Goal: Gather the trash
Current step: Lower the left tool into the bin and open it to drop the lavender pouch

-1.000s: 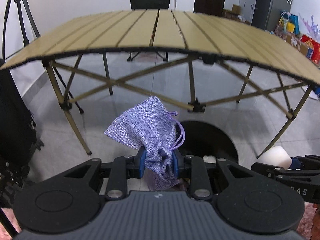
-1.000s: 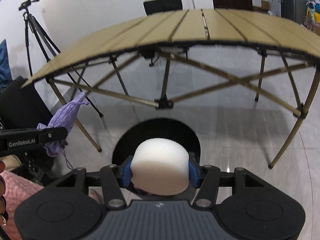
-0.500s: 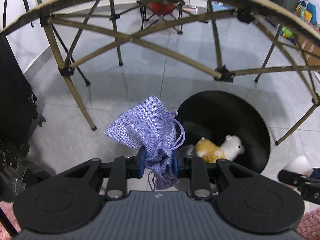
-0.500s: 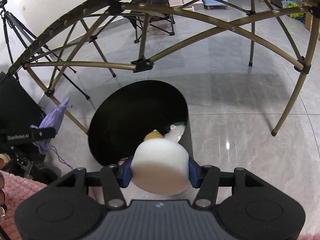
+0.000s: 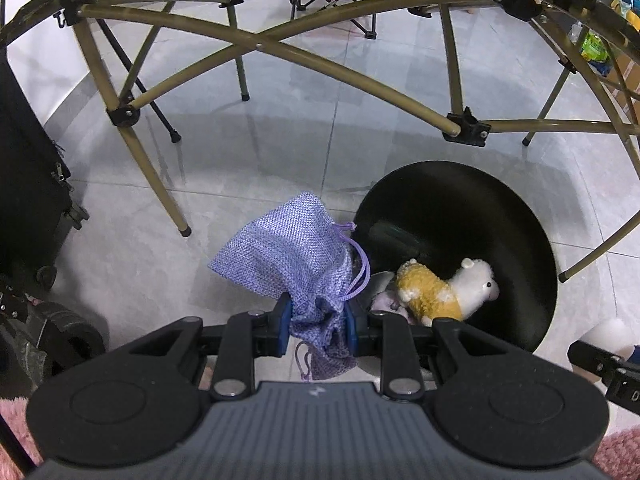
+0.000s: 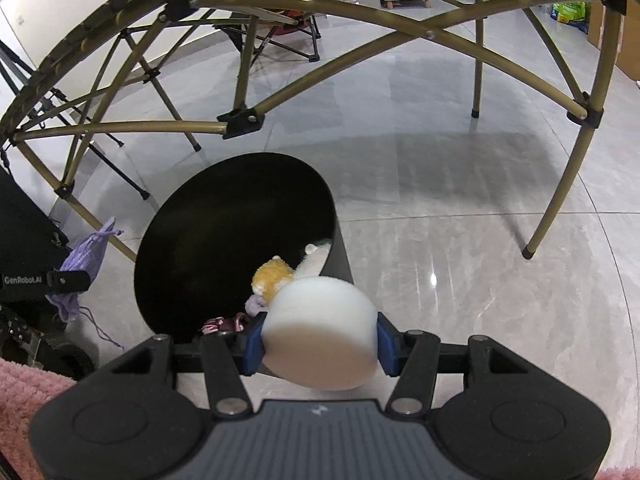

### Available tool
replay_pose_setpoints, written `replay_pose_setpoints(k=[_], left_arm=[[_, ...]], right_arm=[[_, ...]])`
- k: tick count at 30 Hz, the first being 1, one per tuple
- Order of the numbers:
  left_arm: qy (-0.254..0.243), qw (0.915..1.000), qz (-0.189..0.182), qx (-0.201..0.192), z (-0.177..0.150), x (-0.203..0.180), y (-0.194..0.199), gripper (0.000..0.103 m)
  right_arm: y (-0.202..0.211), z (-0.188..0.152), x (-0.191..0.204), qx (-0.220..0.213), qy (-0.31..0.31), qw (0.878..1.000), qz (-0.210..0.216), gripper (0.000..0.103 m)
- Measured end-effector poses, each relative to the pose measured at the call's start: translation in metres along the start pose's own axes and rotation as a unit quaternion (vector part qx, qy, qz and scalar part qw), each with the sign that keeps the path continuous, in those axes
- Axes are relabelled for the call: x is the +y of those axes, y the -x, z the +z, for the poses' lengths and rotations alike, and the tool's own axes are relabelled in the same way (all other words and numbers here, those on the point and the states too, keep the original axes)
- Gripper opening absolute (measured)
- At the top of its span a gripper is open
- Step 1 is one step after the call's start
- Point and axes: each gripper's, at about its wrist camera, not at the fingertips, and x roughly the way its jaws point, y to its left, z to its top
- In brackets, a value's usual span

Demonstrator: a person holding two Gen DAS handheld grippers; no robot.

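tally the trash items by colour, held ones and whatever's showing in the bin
purple: 2, pouch and a scrap in the bin
white: 1, foam
yellow and white: 1, plush
pink: 1, cloth
total: 5

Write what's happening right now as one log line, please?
left gripper: shut on purple pouch | right gripper: shut on white foam block | black bin: holds stuffed toy | next: drop both
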Motion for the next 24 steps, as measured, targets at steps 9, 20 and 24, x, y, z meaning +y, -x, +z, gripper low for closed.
replay_pose_setpoints(k=[9,20,24], left_arm=[[-0.011,0.9998,-0.014,-0.002,0.018,-0.030,-0.005,0.026],[-0.031,0.9987,-0.041,0.002,0.034,-0.078,-0.011,0.026],[-0.036,0.9982,-0.048,0.007,0.037,-0.093,-0.014,0.026]], right_arm=[[0.002,0.000,-0.020,-0.011,-0.025,0.999,-0.018,0.053],[0.004,-0.001,-0.051,-0.020,-0.065,0.997,-0.043,0.053],[0.005,-0.002,-0.058,-0.024,-0.076,0.996,-0.051,0.053]])
